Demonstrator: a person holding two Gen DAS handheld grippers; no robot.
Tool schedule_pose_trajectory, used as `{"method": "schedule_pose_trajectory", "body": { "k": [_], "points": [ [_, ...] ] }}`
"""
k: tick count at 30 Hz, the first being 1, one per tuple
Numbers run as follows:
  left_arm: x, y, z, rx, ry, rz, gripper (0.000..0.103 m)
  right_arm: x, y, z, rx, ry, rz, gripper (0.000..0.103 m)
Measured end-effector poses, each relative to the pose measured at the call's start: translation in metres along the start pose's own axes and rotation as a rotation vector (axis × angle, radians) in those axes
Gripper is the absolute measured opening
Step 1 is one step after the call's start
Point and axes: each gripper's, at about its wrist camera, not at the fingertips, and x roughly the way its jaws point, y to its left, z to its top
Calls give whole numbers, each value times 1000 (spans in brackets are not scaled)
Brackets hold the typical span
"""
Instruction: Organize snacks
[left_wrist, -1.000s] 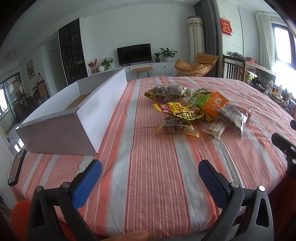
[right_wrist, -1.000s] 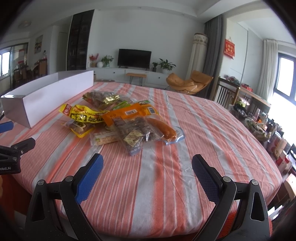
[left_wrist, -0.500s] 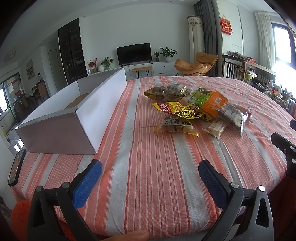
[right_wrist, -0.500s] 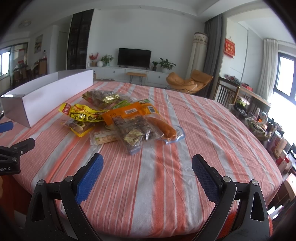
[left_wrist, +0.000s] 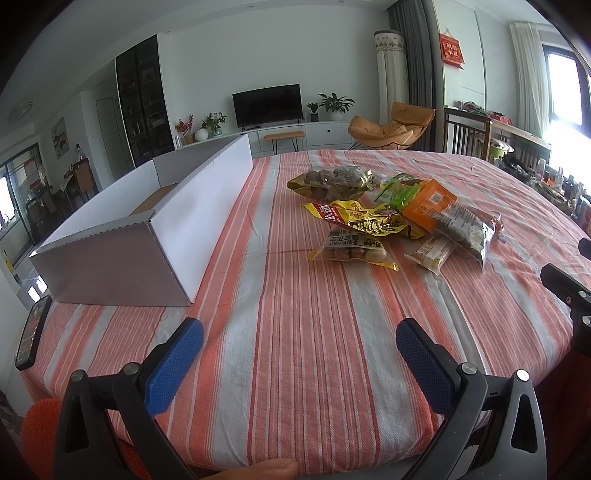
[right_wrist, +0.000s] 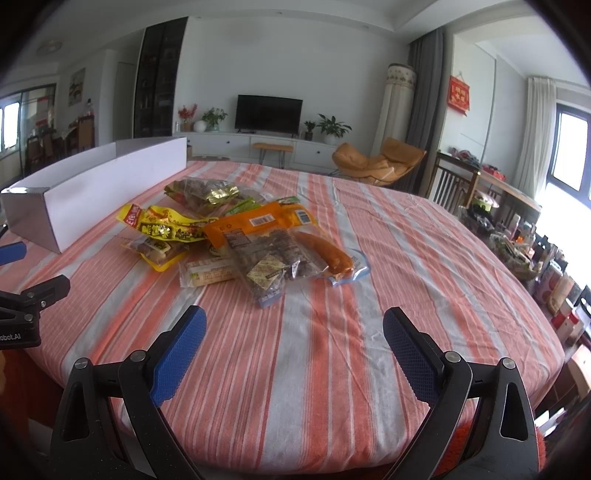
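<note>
Both my grippers, left (left_wrist: 299, 347) and right (right_wrist: 293, 334), hover with fingers spread wide and nothing between them, over the near edge of the striped table (left_wrist: 295, 332). Snacks (right_wrist: 236, 236) lie heaped mid-table, with the long white box (left_wrist: 147, 229) just left of them.

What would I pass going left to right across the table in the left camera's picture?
Phone → white box → peanut packet → small wrapped bar → the other tool at the right edge.
</note>
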Motion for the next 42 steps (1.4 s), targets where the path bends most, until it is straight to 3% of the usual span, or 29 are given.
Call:
{"method": "schedule_pose_trajectory", "body": {
  "k": [8,23,42],
  "points": [
    [7,-1,-4,-4,30,-5,103,1,-1,-2,4,3,1,98],
    [41,0,-18,-4,210,-22,103,9,-8,-6,34,55,16,98],
    [52,9,-19,-40,259,-67,103,42,-14,-22,92,252,85,98]
  ]
}}
